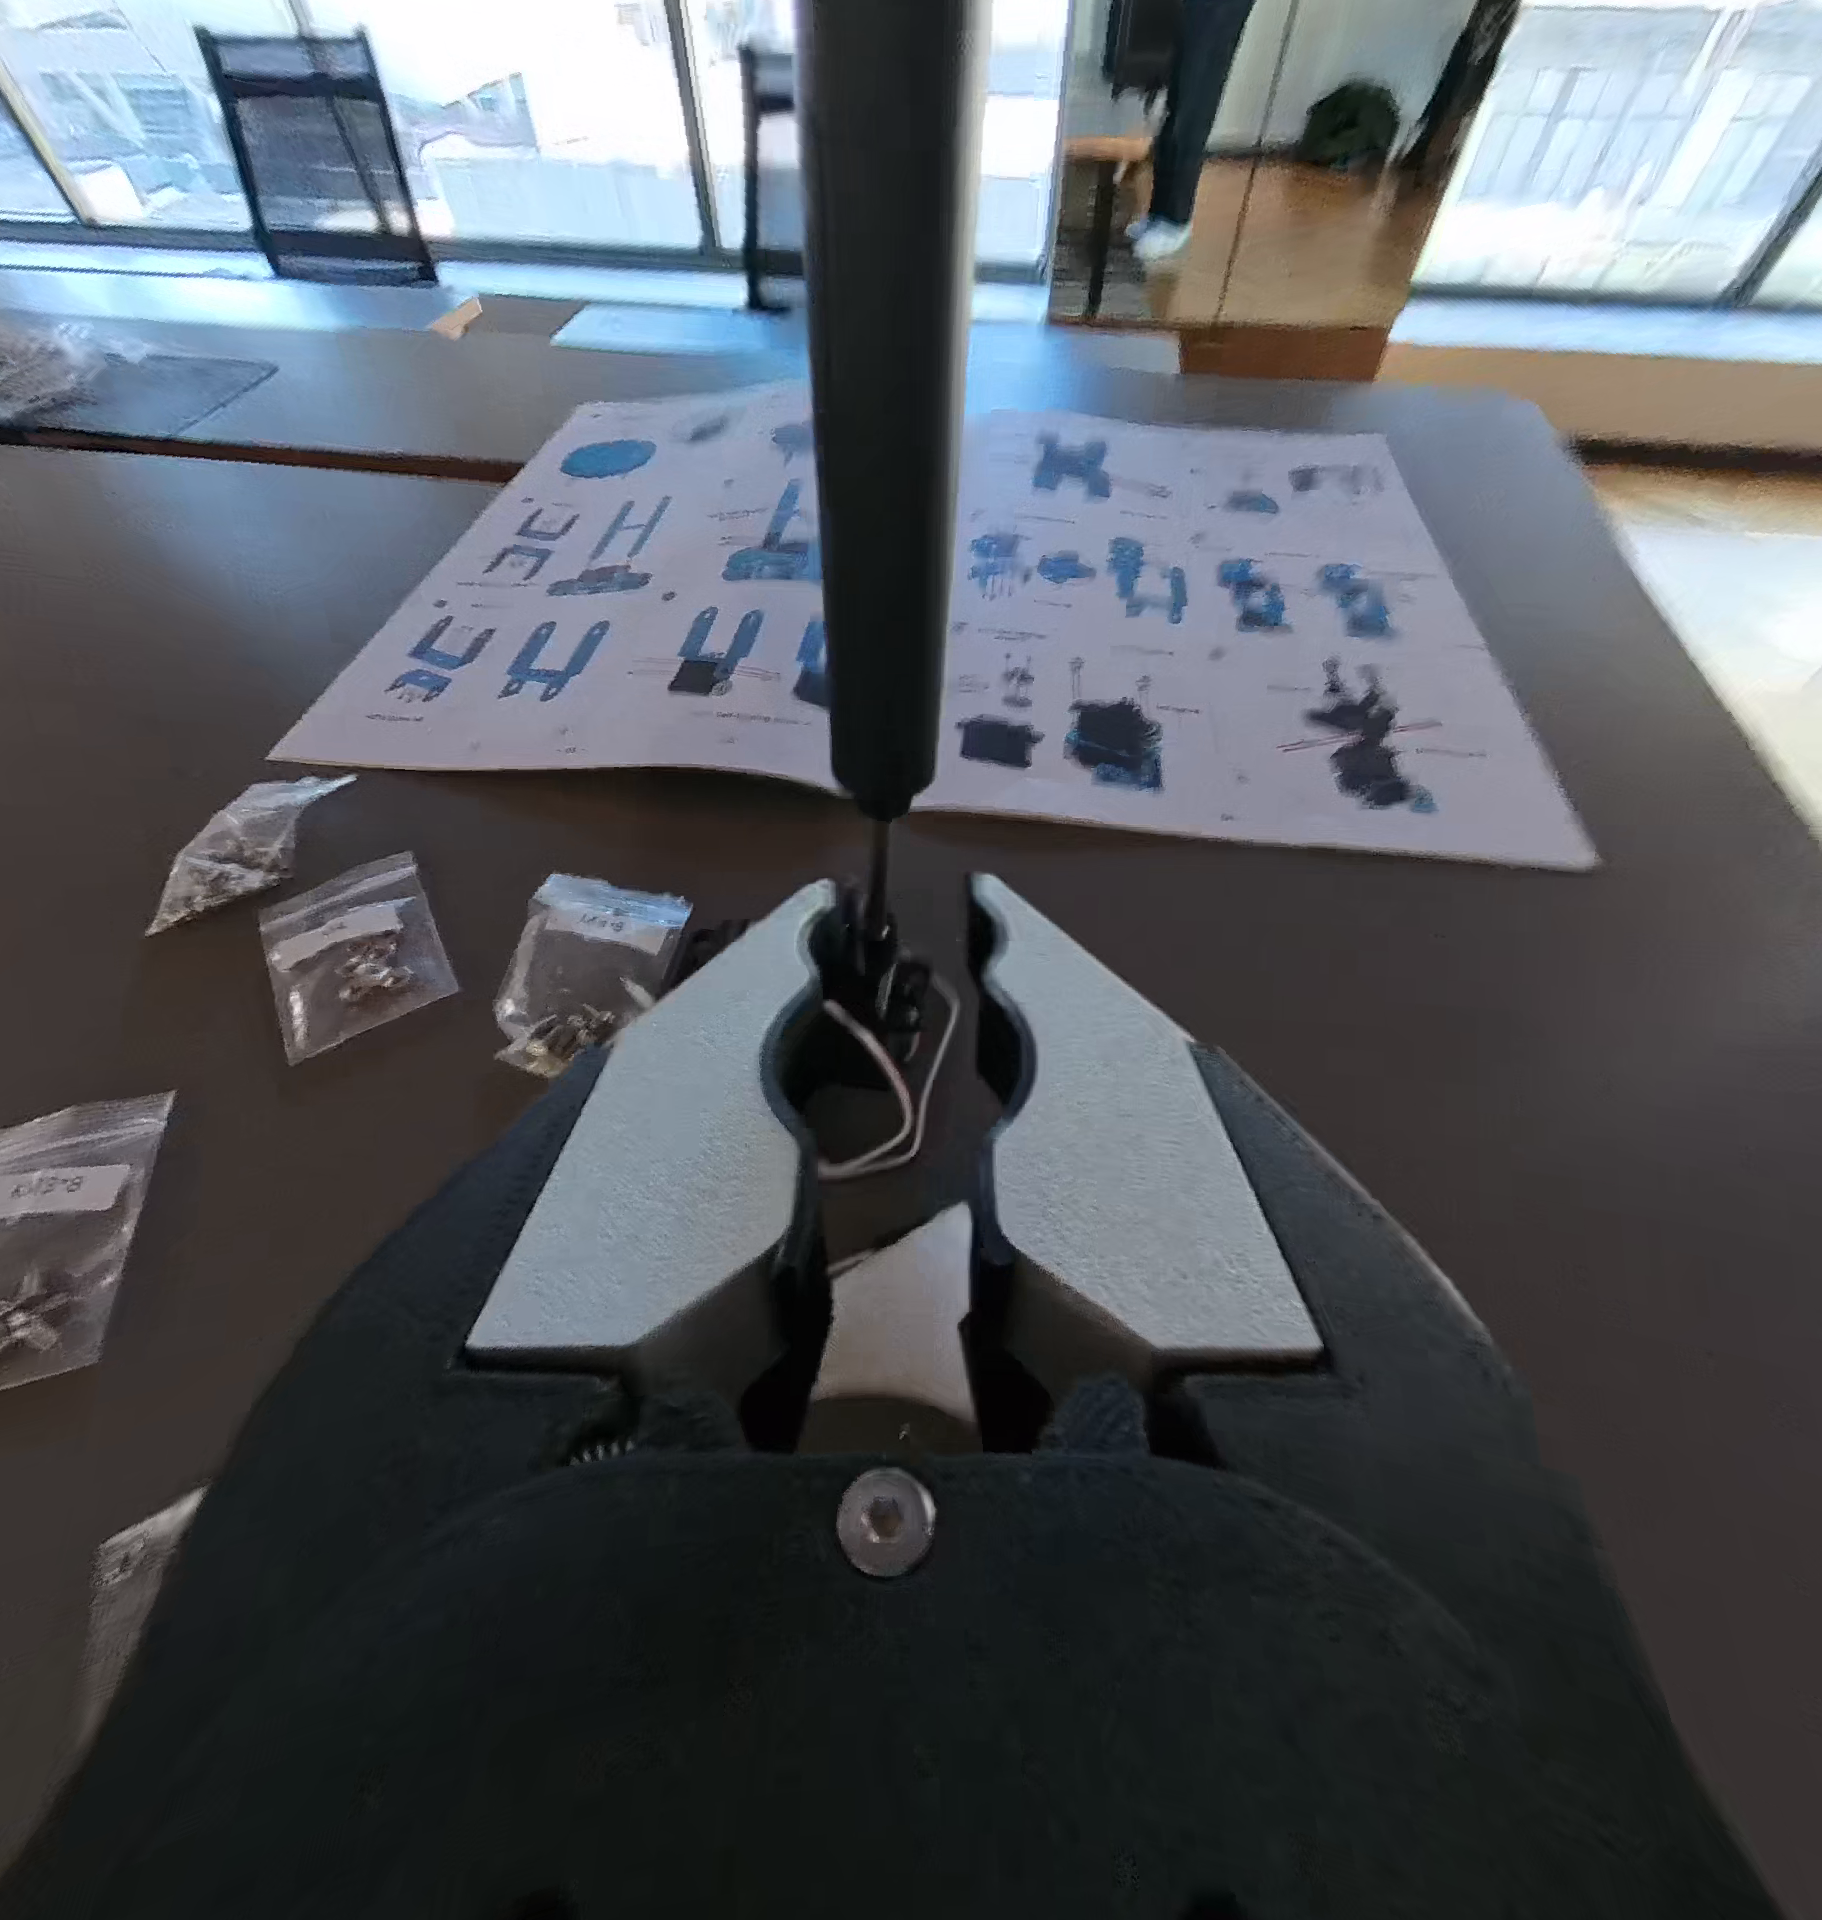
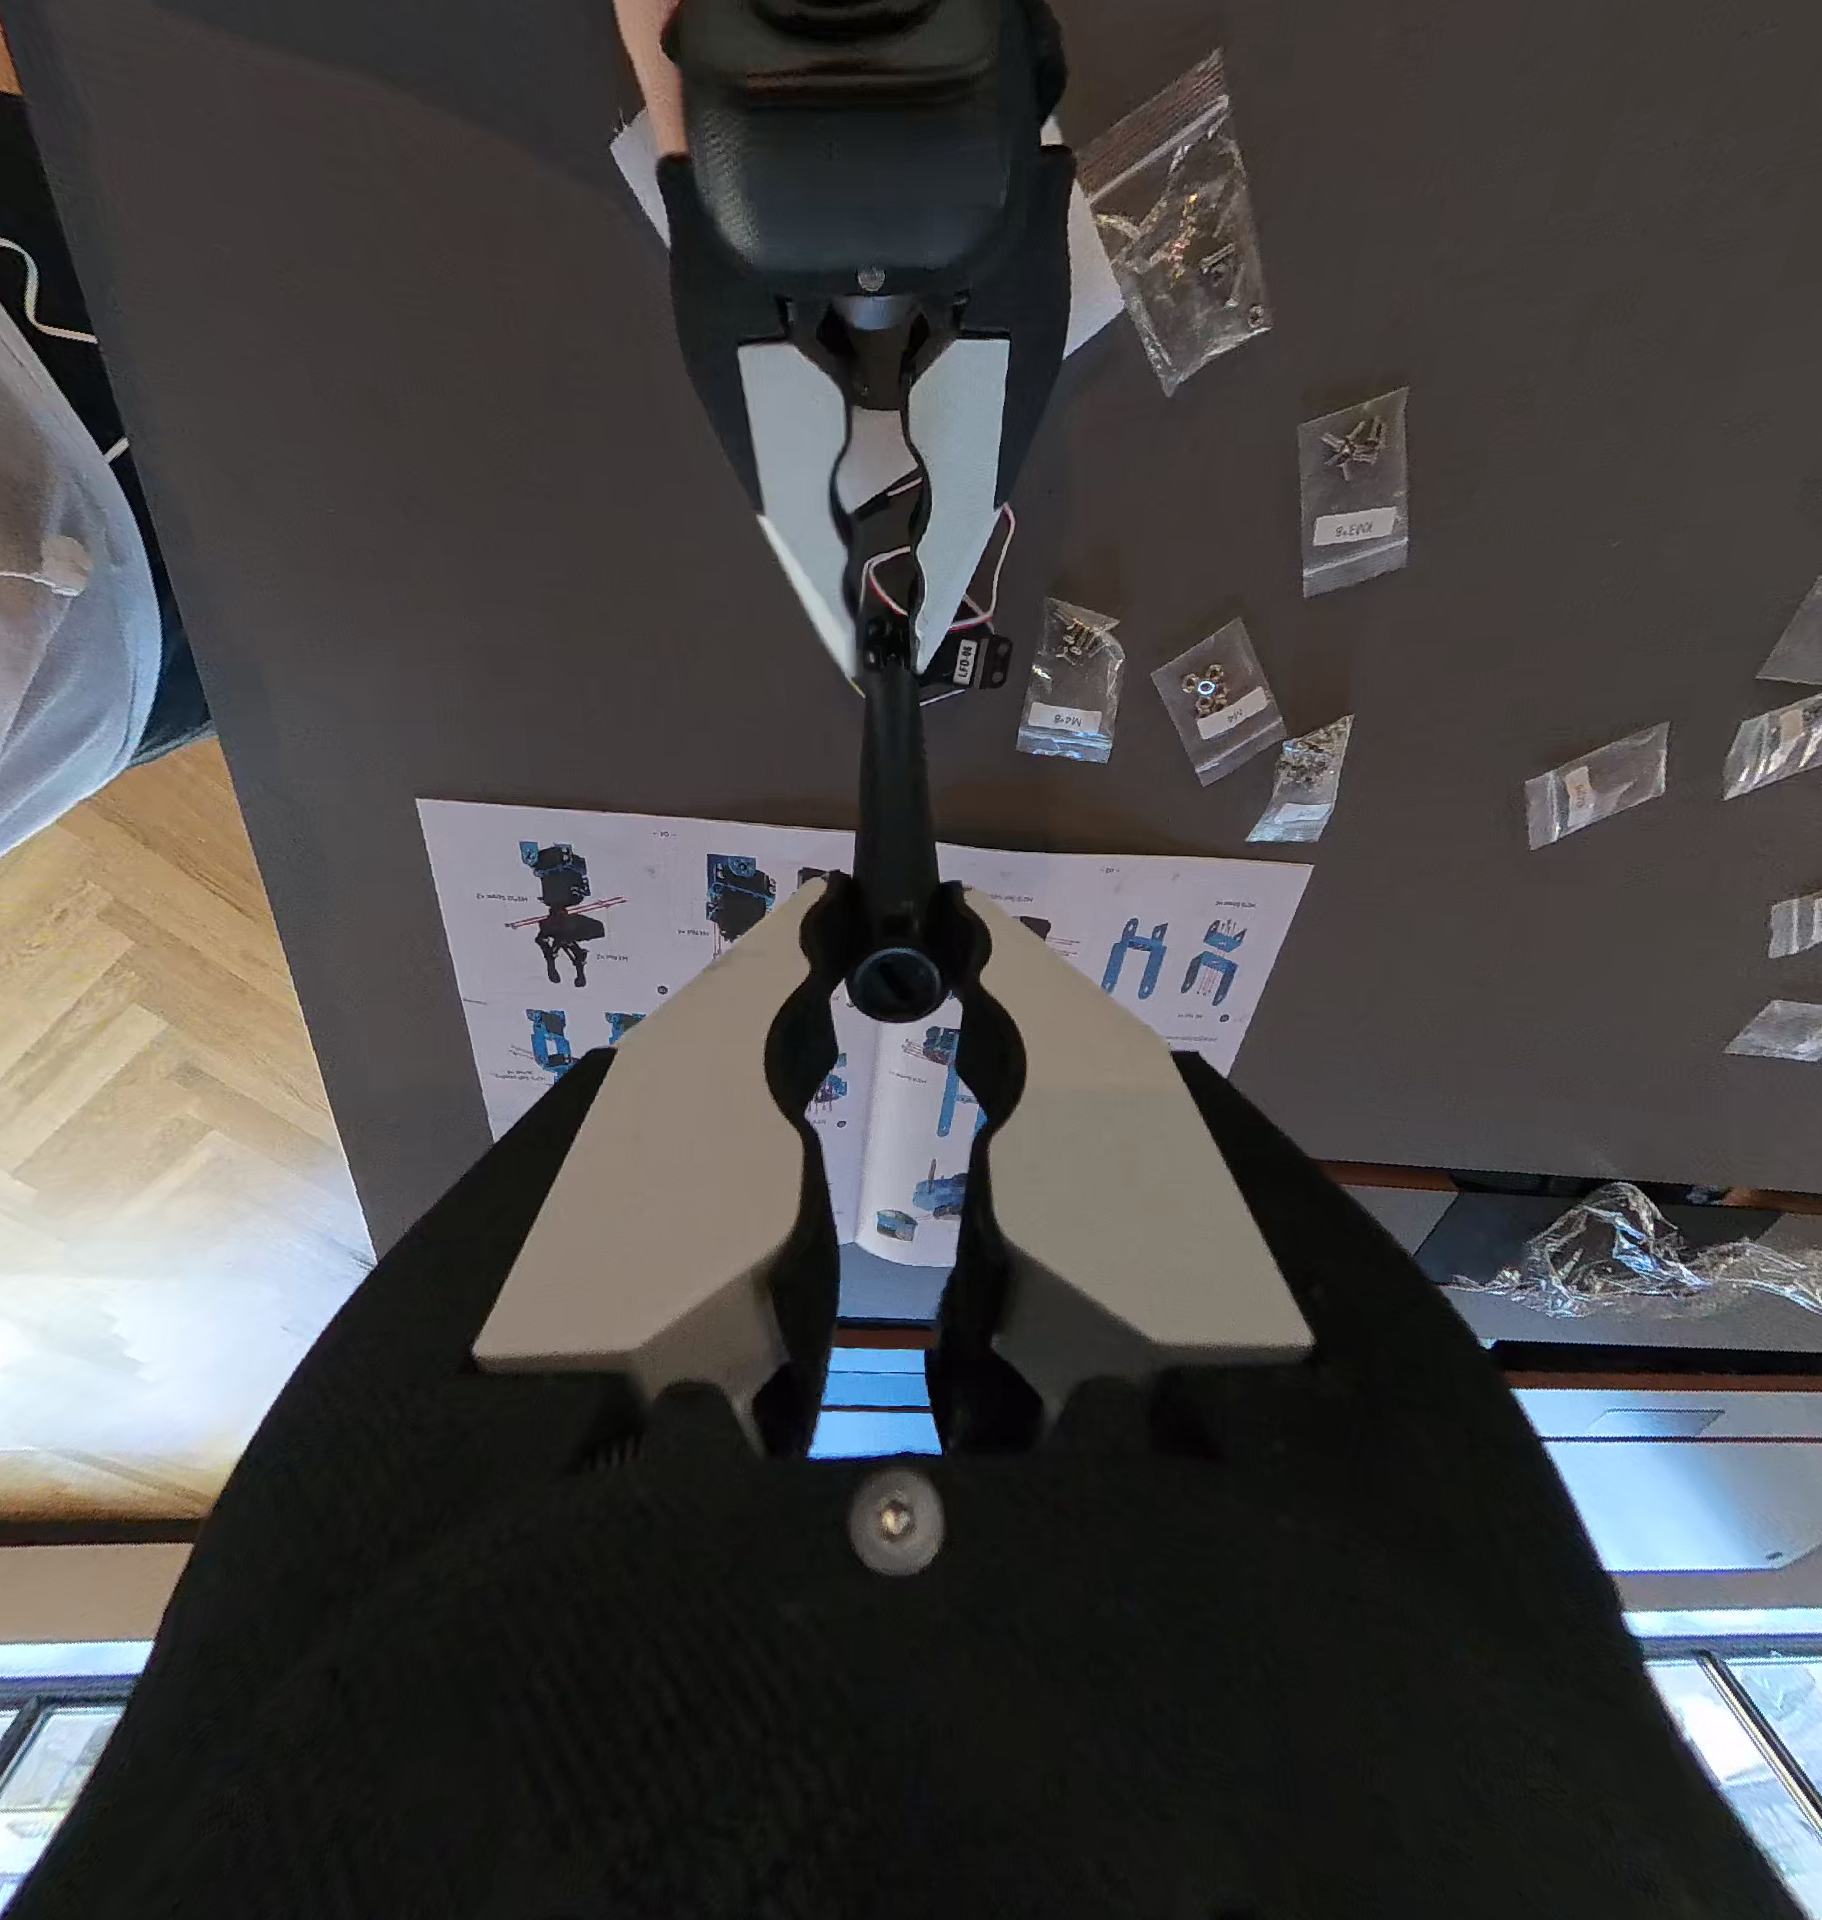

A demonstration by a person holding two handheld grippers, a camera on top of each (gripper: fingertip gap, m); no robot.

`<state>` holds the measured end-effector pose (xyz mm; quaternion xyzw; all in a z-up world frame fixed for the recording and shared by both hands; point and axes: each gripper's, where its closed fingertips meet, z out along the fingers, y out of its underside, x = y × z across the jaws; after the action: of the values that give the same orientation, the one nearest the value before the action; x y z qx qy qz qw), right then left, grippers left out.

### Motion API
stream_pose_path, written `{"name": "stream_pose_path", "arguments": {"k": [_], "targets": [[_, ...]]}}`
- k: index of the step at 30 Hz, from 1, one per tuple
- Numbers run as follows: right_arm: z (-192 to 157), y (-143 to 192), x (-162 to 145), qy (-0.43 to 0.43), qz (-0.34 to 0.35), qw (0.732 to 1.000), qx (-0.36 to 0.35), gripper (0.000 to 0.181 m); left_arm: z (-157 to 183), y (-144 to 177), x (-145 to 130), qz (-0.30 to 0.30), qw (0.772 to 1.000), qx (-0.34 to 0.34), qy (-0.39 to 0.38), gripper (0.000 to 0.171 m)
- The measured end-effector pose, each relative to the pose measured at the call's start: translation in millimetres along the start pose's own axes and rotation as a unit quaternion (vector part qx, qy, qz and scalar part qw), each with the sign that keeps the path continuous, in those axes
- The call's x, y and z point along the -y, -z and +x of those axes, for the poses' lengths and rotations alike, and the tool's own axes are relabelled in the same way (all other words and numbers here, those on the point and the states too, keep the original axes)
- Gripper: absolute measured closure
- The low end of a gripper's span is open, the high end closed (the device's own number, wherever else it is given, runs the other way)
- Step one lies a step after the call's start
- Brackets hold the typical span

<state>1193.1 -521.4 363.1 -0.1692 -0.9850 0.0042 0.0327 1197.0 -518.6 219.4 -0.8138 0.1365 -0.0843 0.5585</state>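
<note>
My left gripper (image 1: 902, 914) is shut on a small black servo (image 1: 886, 987) with white and red wires, held just above the dark table (image 1: 1509, 1091). A black screwdriver (image 1: 881, 416) comes straight down from above, its thin bit touching the top of the servo. In the right wrist view, which looks down, my right gripper (image 2: 891, 904) is shut on the handle of the screwdriver (image 2: 891, 790). The left gripper (image 2: 886, 655) shows beyond it, with the servo (image 2: 974, 665) at its tips.
An open instruction booklet (image 1: 1198, 623) with blue drawings lies just beyond the grippers (image 2: 574, 935). Several small clear bags of screws and nuts (image 1: 356, 951) lie to the left (image 2: 1354, 488). Crumpled plastic (image 2: 1613, 1257) lies farther off. Wooden floor (image 2: 107, 987) lies past the table edge. Left tips to right tips: about 15 cm.
</note>
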Motion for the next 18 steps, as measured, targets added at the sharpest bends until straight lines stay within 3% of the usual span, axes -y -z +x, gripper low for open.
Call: {"name": "stream_pose_path", "arguments": {"k": [5, 8, 10, 14, 18], "targets": [[2, 0, 2, 0.000, 0.005, 1.000, 0.006, 0.165, 4, 16, 52, 0.105, 0.994, -0.024, 0.026, 0.144], [3, 1, 3, -0.005, 0.017, 1.000, 0.012, 0.165, 3, 16, 71, 0.130, 0.991, -0.011, 0.017, 0.144], [4, 1, 5, -0.007, 0.028, 0.999, 0.014, 0.165, -3, 14, 74, 0.128, 0.992, 0.016, 0.007, 0.156], [6, 1, 11, -0.008, 0.064, 0.998, 0.012, 0.165, -5, 15, 73, 0.141, 0.990, 0.016, 0.012, 0.156], [9, 5, 21, 0.003, 0.180, 0.984, -0.009, 0.161, -5, 17, 72, 0.136, 0.991, 0.012, 0.005, 0.157]]}}
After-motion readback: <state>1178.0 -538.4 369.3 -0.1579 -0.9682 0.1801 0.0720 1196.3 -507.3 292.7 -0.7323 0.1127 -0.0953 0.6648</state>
